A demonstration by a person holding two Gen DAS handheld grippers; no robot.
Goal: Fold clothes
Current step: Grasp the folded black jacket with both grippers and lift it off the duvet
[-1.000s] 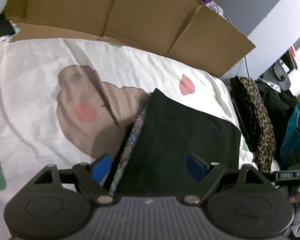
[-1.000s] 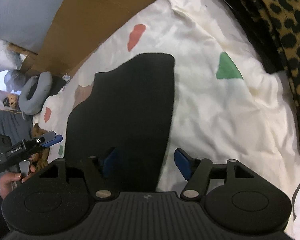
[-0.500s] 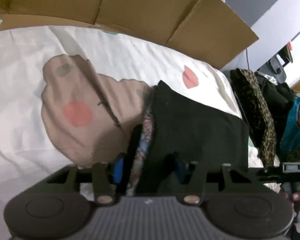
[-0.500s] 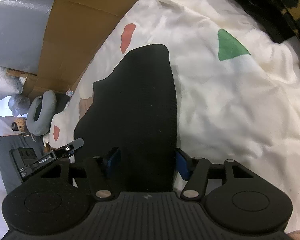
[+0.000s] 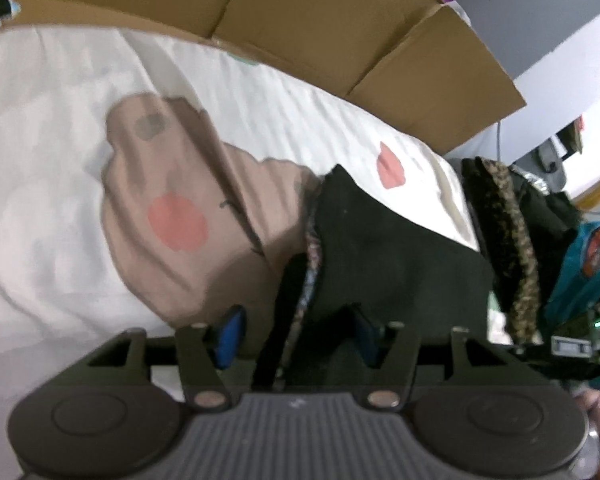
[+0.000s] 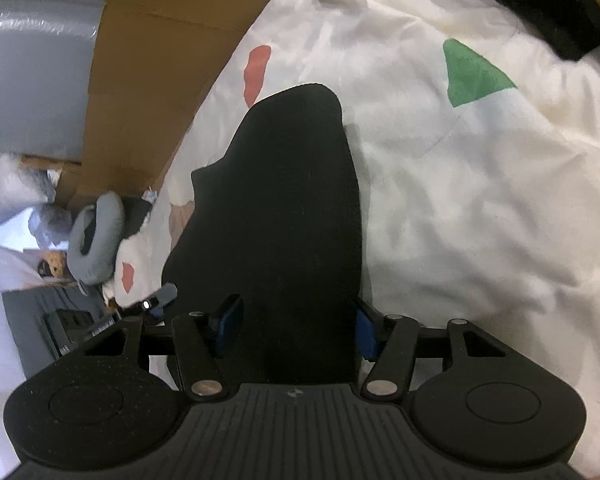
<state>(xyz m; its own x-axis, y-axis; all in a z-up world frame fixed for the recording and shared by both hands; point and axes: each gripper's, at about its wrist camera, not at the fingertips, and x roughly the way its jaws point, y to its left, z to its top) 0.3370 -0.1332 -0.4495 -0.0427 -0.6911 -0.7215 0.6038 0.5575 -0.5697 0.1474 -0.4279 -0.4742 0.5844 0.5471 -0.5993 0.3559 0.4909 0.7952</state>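
The black garment [image 6: 276, 216] lay as a narrow folded strip on the bed sheet [image 6: 480, 184], leopard-print clothes [image 5: 508, 248] at three o'clock. The left claw [image 5: 296, 330] and right claw [image 6: 294, 326] each straddled its near edge, fingers parted, apparently not yet pinching. Another fold seemingly remained.

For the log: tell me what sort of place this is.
Probably a bedroom: a bed under a printed white sheet, a black garment spread on it, more clothes piled beside.
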